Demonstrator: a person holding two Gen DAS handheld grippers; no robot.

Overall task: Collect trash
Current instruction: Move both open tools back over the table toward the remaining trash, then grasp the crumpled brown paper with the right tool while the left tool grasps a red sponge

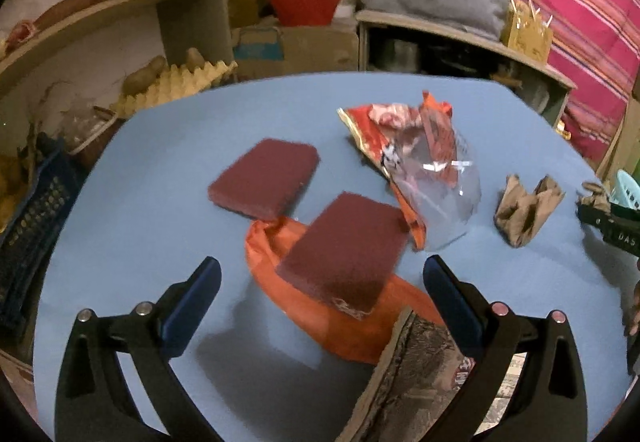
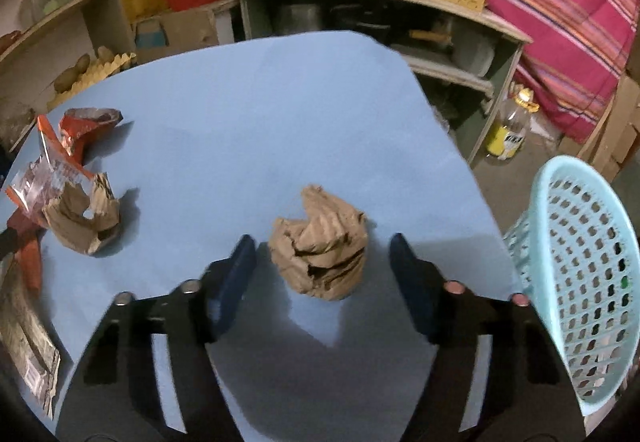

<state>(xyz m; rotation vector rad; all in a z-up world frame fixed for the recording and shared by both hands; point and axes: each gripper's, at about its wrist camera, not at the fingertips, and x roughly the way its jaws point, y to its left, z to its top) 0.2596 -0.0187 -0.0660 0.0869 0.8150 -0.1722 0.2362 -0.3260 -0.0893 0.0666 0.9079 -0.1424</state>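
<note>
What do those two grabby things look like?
Both look alike. The left tool and right tool each have two curved black plastic arms with cut-out slots, dark blue fingertips and round silver rivets. No cables or sleeves show.

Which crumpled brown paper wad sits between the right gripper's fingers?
The rounder paper ball alone mid-table, between the open right gripper; the other wad lies against the orange wrapper.

Bare table beyond paper ball; basket crowds right, wrappers left.
</note>
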